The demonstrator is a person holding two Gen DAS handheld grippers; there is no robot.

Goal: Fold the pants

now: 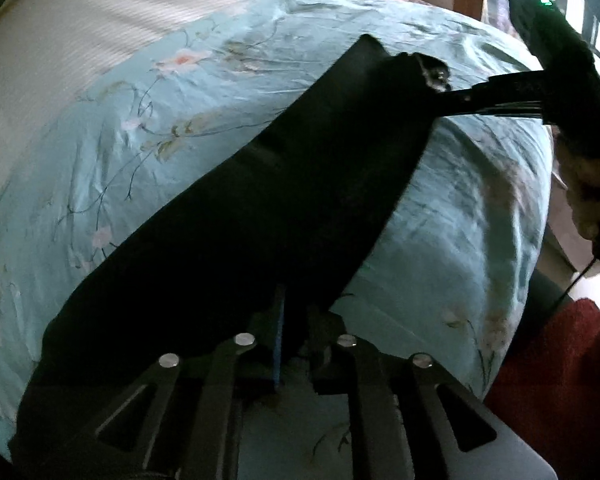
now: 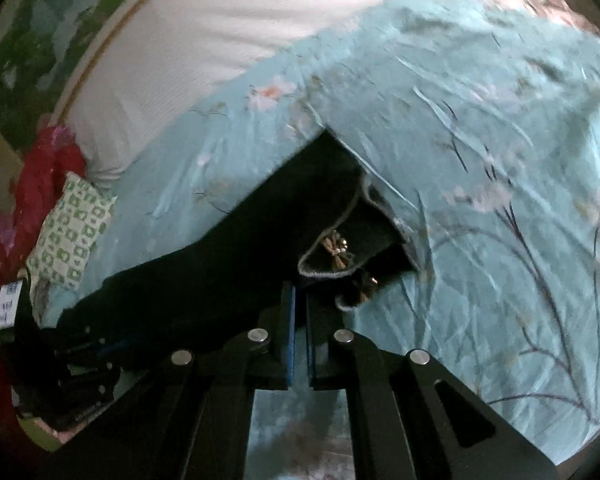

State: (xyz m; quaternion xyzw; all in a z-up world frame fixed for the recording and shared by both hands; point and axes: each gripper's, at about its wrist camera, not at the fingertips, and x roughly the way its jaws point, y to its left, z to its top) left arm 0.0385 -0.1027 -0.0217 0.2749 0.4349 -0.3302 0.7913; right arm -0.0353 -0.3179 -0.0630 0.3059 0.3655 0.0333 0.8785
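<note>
The left gripper (image 1: 296, 320) pinches the near end of the black pants (image 1: 260, 208); their length runs diagonally across the floral bedsheet (image 1: 120, 128) to the right gripper (image 1: 440, 98), clamped on the far end.

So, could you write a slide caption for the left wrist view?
Both grippers, left and right, pinch opposite ends of black pants on a floral bedspread.

Black pants (image 1: 260, 208) stretched diagonally across the floral turquoise bedcover (image 1: 148, 128), small ornament at one end.
</note>
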